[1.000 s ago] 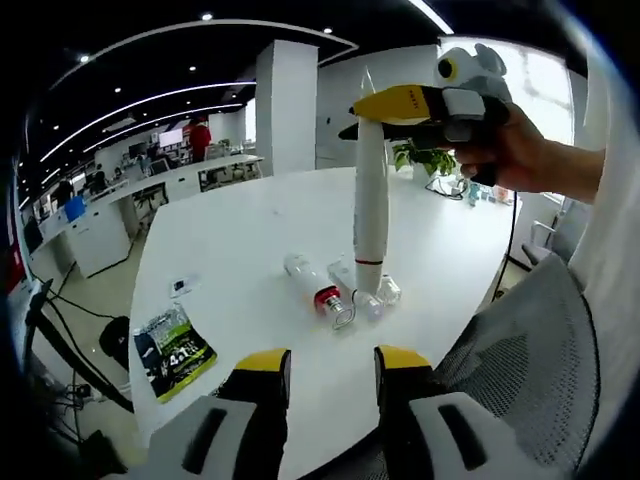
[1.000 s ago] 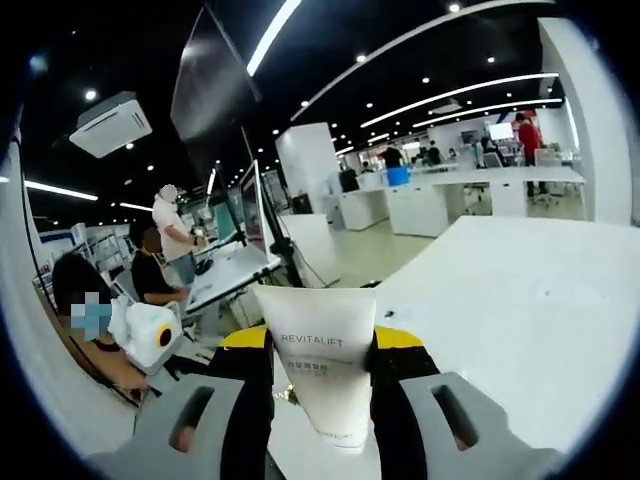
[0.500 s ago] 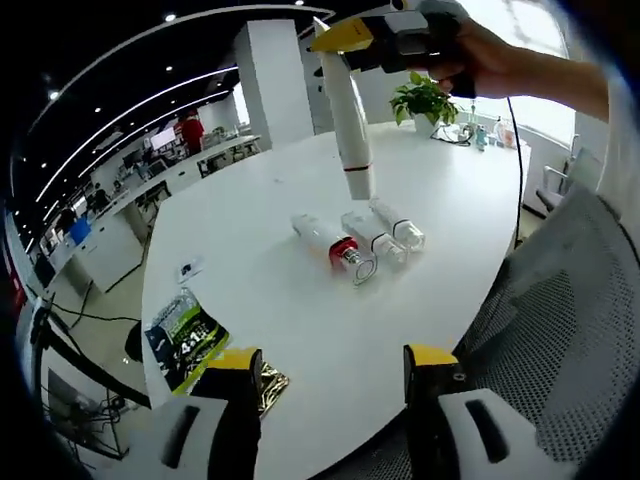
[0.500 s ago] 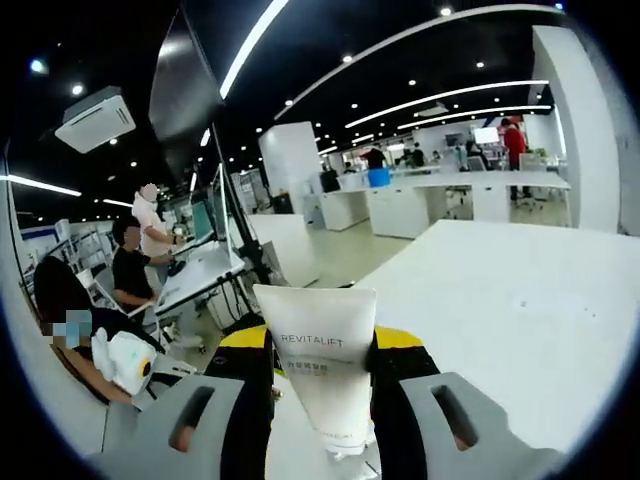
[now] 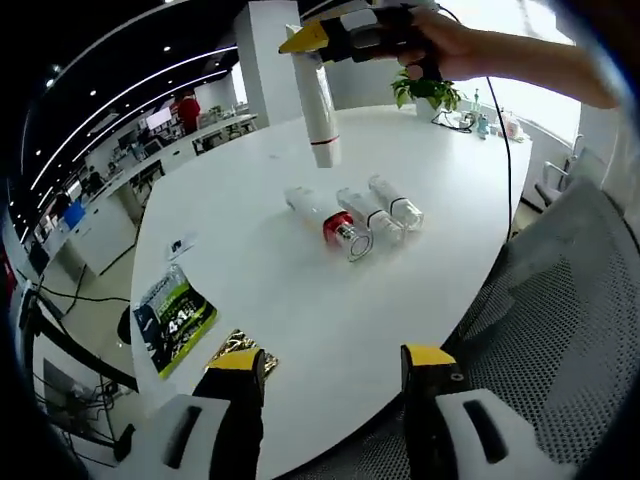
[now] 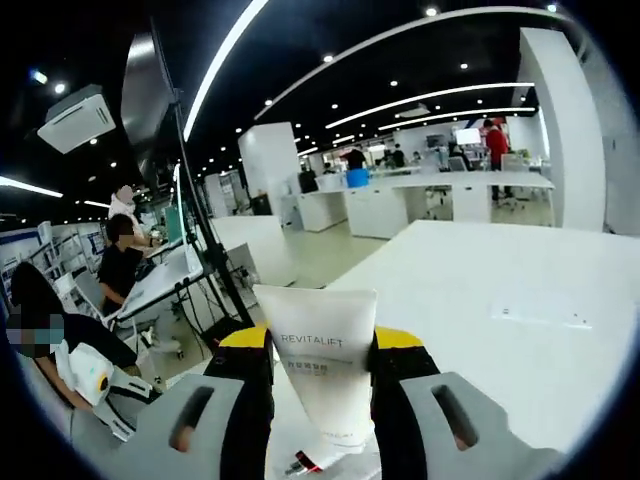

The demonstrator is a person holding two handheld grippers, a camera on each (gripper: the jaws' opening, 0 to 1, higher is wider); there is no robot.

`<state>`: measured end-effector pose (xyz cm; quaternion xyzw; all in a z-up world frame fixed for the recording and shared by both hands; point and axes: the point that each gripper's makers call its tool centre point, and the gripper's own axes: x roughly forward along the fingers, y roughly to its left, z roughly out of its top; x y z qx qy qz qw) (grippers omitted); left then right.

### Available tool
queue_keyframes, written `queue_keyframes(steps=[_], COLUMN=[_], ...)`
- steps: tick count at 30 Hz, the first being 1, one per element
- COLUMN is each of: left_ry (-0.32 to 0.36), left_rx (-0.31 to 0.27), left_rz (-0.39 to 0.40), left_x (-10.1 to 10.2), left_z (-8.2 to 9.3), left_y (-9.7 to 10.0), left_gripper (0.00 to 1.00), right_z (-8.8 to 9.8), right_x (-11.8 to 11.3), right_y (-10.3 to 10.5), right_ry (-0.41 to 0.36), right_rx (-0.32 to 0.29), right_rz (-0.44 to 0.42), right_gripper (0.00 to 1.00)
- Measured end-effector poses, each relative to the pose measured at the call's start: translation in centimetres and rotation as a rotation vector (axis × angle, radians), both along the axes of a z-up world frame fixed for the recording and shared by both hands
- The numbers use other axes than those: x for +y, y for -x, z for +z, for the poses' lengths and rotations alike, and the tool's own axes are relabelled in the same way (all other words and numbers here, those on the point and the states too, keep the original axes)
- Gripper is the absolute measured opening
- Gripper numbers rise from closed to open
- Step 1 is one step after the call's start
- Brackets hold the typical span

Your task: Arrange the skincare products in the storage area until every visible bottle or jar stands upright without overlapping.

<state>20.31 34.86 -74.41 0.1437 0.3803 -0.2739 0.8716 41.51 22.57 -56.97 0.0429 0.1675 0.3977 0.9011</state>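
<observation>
Right gripper [image 6: 320, 345] clamps tube [image 5: 318, 110], now carried toward 11 o'clock of three fallen bottles [image 5: 355, 216]; left gripper [image 5: 330, 365] open, probably idle.

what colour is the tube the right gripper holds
White tube with a red band near its cap, best seen in the left gripper view.

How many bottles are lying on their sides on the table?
3, side by side mid-table in the left gripper view: the red-banded bottle, the middle bottle, and the far bottle. The white tube hangs above them in the right claw.
</observation>
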Motion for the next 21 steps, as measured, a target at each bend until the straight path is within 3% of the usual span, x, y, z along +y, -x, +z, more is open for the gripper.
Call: queue_keyframes(steps=[9,21], left_ry=[-0.018,-0.036], left_rx=[-0.006,0.009], left_rz=[0.018,0.017], left_x=[0.5,0.7], left_z=[-0.3,-0.7], left_y=[-0.3,-0.2], left_gripper=[0.67,0.66], right_z=[-1.2,-2.7], right_x=[-0.8,-2.0], right_y=[-2.7,-6.6], right_ry=[0.036,0.068], right_rx=[0.002,-0.004], right_rz=[-0.024,-0.085], right_gripper=[0.35,0.35])
